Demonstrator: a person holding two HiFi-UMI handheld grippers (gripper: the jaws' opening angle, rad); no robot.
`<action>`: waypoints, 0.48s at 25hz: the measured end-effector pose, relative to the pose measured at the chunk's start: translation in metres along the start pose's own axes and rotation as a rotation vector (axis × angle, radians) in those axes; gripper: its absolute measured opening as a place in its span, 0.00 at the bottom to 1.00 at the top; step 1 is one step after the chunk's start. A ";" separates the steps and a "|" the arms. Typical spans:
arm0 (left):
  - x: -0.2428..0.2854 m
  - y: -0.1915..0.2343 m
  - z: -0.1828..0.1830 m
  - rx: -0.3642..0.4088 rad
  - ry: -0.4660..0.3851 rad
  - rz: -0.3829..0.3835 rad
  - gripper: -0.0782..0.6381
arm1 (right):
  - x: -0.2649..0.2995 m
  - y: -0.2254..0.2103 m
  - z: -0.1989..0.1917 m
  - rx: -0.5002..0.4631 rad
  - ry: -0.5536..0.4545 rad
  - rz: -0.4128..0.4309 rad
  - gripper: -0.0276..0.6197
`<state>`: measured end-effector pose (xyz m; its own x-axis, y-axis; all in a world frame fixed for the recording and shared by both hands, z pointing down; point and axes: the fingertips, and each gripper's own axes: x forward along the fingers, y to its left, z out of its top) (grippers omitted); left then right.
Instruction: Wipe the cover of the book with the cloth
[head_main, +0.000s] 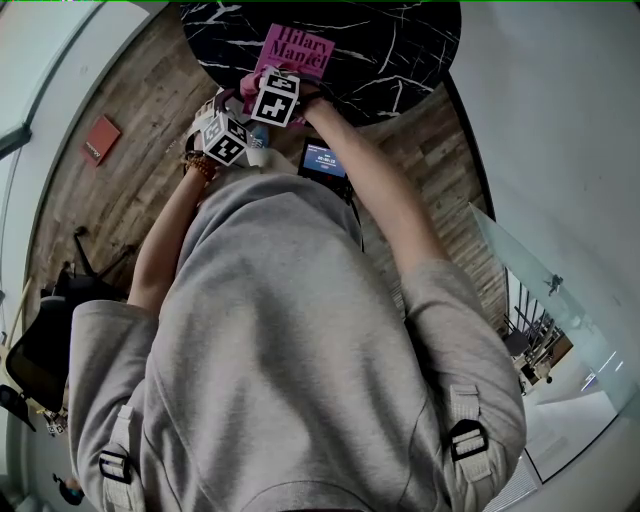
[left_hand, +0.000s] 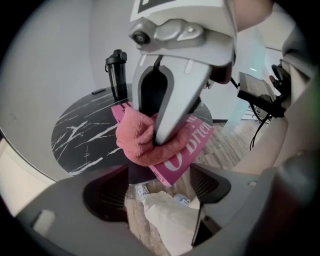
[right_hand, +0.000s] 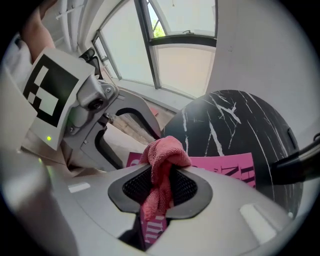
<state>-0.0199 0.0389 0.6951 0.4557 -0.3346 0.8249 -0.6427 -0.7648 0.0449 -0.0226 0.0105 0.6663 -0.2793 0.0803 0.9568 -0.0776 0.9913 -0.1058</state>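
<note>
**Cloth pinched on the book, other jaws spread**

Head view: the book (head_main: 300, 48) lies on the dark marbled bench (head_main: 400, 50), its pink cover up. Both grippers are at its near end. The right gripper (head_main: 277, 95) is over the book's near edge. The left gripper (head_main: 233, 133) is just beside it, off the bench rim. Their marker cubes hide both sets of jaws here.

Left gripper view: the left gripper (left_hand: 157, 192) has its jaws spread wide and they clamp nothing. In the gap, lower down, shows a pale crumpled thing (left_hand: 167, 220); what it is I cannot tell. The book (left_hand: 192, 145) is just ahead of these jaws, its near corner reaching toward the gap, and I cannot tell whether it touches either jaw. Ahead and above, the right gripper (left_hand: 165, 130) presses the cloth (left_hand: 137, 140) down onto the cover. Beyond, on the far side of the bench (left_hand: 85, 135), stands a black flask (left_hand: 116, 72).

Right gripper view: the right gripper (right_hand: 160, 187) has its jaws shut on the cloth (right_hand: 162, 160), which is bunched up. A knot of it stands beyond the jaws and a strip hangs down between them. The book (right_hand: 220, 167) lies directly under and ahead of these jaws, running off to their right across the bench (right_hand: 230, 125). The left gripper (right_hand: 122, 135) is to their left, close by.
</note>
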 end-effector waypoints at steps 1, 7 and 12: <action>0.000 0.000 0.000 0.000 0.001 0.001 0.63 | 0.001 0.006 0.000 -0.010 -0.002 0.009 0.20; 0.000 -0.001 -0.001 -0.003 0.014 -0.005 0.63 | 0.003 0.036 0.002 -0.004 -0.038 0.085 0.20; -0.015 -0.019 0.006 0.041 -0.010 -0.050 0.63 | -0.024 0.048 -0.004 0.015 -0.142 0.178 0.21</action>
<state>-0.0105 0.0548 0.6787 0.4932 -0.3009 0.8162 -0.5934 -0.8025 0.0627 -0.0155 0.0568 0.6394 -0.4214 0.2373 0.8753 -0.0294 0.9611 -0.2747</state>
